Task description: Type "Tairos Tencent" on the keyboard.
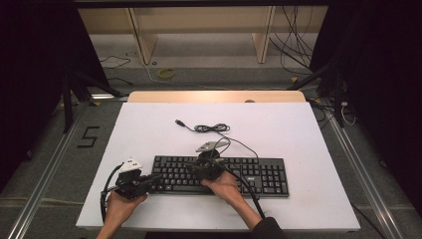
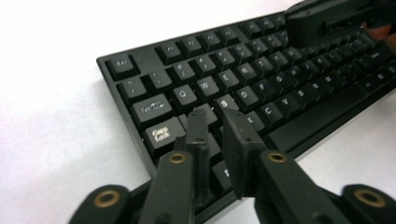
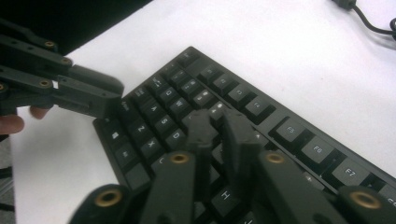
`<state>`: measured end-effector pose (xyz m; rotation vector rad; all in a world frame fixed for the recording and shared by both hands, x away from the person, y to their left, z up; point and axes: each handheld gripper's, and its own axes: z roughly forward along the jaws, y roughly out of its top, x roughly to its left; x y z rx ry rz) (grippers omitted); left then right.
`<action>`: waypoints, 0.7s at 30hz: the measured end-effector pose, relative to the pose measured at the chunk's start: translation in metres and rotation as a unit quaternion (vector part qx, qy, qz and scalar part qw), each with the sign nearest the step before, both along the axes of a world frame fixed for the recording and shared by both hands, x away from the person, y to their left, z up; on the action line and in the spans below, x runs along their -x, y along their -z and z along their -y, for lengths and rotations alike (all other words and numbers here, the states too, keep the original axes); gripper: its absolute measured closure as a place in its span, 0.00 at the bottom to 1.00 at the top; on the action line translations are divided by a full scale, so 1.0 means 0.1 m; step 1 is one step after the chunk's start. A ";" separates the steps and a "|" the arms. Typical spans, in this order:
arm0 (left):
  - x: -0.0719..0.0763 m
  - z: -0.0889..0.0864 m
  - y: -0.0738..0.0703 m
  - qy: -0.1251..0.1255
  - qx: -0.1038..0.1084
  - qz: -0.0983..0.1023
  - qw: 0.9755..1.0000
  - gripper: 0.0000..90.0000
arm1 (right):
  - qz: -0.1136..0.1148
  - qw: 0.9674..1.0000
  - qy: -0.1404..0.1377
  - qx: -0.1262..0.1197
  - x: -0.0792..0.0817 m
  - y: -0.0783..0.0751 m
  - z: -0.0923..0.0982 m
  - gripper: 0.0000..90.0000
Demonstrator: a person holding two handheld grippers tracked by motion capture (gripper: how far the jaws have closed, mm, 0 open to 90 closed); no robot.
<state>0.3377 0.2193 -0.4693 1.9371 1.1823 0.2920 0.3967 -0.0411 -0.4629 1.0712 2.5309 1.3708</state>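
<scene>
**Two grippers over a keyboard**

A black keyboard (image 1: 221, 175) lies on the white tabletop (image 1: 149, 124), near its front edge; its cable (image 1: 211, 128) coils behind it. The left gripper (image 1: 158, 177) is at the keyboard's left end, fingers (image 2: 198, 128) a narrow gap apart above the A and S keys, nothing between them. The right gripper (image 1: 191, 168) hovers over the middle letter keys, fingers (image 3: 201, 130) likewise slightly parted and pinching nothing. Whether either touches a key cannot be told.

keyboard (image 2: 261, 88) right end cut off, far keys perhaps blurred
</scene>
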 end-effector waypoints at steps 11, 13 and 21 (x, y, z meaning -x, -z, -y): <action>-0.05 0.06 -0.05 -0.001 0.019 0.006 1.000 0.61 | 0.009 1.000 -0.012 -0.018 0.07 -0.05 0.15 0.66; -0.06 0.07 -0.05 0.000 0.022 0.007 1.000 0.59 | 0.010 1.000 -0.010 -0.019 0.07 -0.06 0.16 0.63; -0.09 0.11 -0.04 -0.002 0.026 0.006 1.000 0.48 | 0.020 1.000 0.000 -0.018 0.08 -0.10 0.29 0.45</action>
